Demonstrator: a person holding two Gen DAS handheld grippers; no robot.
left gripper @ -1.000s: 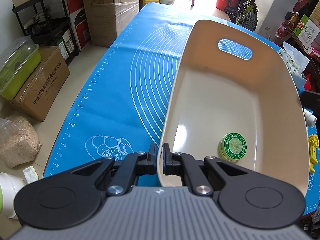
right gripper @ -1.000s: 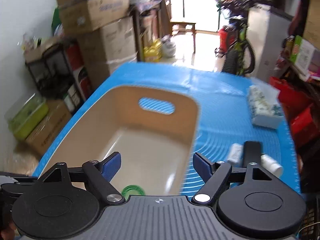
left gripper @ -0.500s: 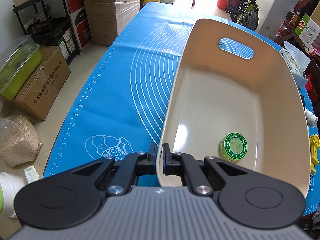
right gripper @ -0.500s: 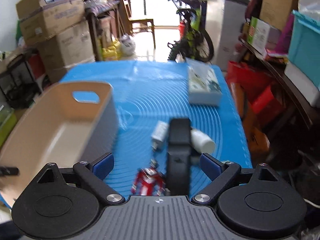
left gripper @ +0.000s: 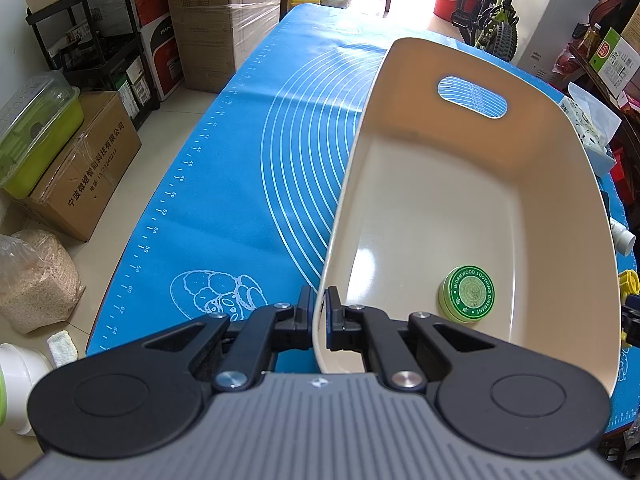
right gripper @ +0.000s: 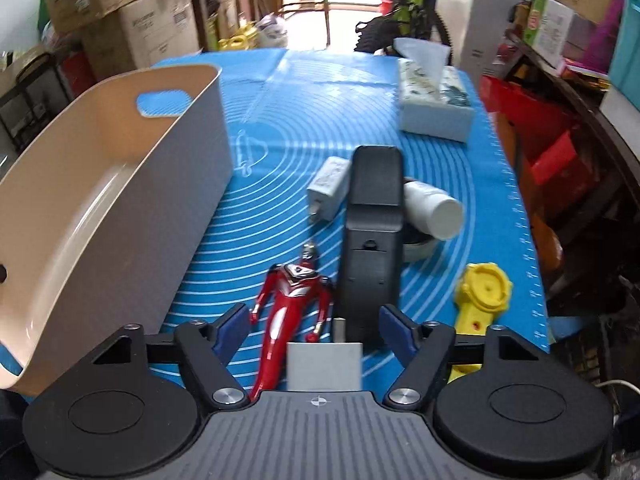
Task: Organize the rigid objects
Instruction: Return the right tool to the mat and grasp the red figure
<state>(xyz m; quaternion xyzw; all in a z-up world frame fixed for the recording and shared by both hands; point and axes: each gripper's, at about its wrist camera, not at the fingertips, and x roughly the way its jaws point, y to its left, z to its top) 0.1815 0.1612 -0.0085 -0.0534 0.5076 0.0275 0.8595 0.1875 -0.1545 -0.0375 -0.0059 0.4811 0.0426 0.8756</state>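
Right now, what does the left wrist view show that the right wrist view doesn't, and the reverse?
Left wrist only: the green ointment tin on the bin floor, and the left gripper shut on the bin's near wall. Right wrist only: the red figure, black remote, white charger and the right gripper, jaws apart after closing somewhat, pressing on nothing. Both: the beige bin, blue mat, tissue box, yellow toy.

Likely home storeroom: stacked cartons (left gripper: 224,20), bicycle (left gripper: 492,12).

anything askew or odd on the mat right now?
Nothing spilled or damaged. The loose items lie jumbled: the black remote lies across a white bottle, tipped on its side, with the red figure beside it.
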